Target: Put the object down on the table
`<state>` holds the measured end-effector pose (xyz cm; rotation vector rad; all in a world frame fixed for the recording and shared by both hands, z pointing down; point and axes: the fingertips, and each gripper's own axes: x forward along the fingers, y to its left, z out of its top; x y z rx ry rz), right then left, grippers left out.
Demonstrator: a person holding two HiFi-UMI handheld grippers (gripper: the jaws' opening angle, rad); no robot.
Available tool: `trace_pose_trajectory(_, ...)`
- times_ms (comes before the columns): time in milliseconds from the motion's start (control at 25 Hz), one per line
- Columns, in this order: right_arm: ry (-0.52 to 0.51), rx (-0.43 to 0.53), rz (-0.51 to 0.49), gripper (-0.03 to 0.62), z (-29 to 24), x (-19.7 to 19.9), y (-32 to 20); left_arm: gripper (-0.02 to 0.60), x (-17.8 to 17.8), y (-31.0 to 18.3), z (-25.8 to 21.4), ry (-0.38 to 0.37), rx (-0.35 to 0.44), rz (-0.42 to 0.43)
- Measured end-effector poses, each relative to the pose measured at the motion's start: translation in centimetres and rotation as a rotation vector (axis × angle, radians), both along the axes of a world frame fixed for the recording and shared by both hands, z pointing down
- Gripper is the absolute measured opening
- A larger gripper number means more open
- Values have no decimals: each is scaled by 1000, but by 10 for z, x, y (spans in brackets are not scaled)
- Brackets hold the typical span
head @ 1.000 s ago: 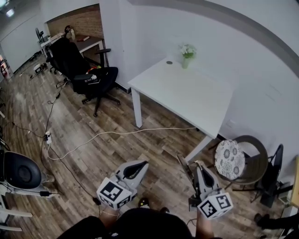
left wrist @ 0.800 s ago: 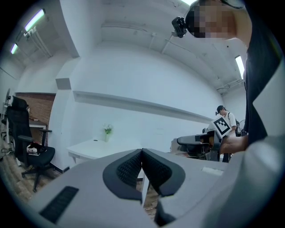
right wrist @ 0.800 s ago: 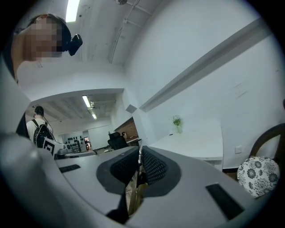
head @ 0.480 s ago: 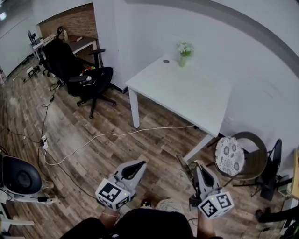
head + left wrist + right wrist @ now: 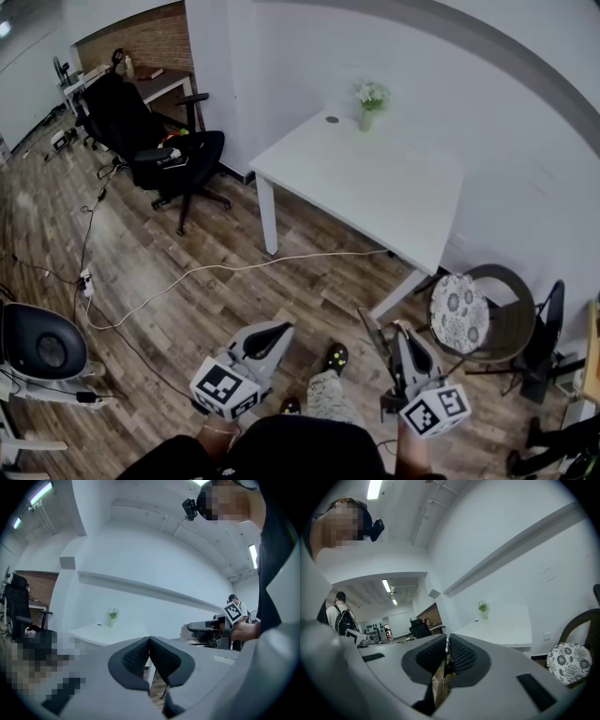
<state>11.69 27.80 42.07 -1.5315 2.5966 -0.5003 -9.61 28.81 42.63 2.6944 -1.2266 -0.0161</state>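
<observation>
The left tool is held level and is closed: its two ribbed black pads are seen pressed together in the left gripper view, with nothing between them. The right tool is also held level, and its pads are clamped on a thin, flat, tan-brown piece (what kind of thing it is cannot be made out). The piece is gripped on edge, and its lower part hangs below the pads.

From the head view both tools are seen low in the frame, over the wood-plank floor, side by side and apart from each other. The white rectangular table stands ahead of them, well apart, against the white wall. The held piece has not been set on the table.

At the table's far edge a small pale vase of white flowers is placed, with a small dark round thing just beside it. A black office chair is found to the left of the table, and a round chair with a flower-patterned cushion to the right of the right tool. A white cable is laid across the floor in front of the table.
</observation>
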Motion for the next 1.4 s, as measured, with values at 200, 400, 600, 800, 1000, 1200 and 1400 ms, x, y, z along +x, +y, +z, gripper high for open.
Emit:
trace_pose_trajectory(200, -27, 26, -20, 25, -9, -5, -20, -2, -3, -17, -1, -15, 4, -18)
trace_pose_trajectory(400, -28, 32, -20, 25, -8, 7, -43, -2, 15, -43, -3, -19, 12, 0)
trace_pose_trajectory(600, -31, 20, -18, 25, -3, 23, -79, -2, 30, -78, -3, -28, 3, 4)
trace_pose_trajectory(800, -33, 18, -24, 25, 2, 33, -114, -2, 38, -109, 0, -40, -3, -5)
trace_pose_trajectory(1000, -36, 26, -40, 25, 3, 43, -149, -2, 45, -140, -2, -51, 4, -24)
trace_pose_trajectory(1200, -48, 36, -54, 25, 3, 53, -180, -2, 60, -171, 1, -55, 0, -26)
trace_pose_trajectory(1400, -57, 27, -60, 25, 2, 66, -208, -2, 75, -199, -1, -64, -4, -27)
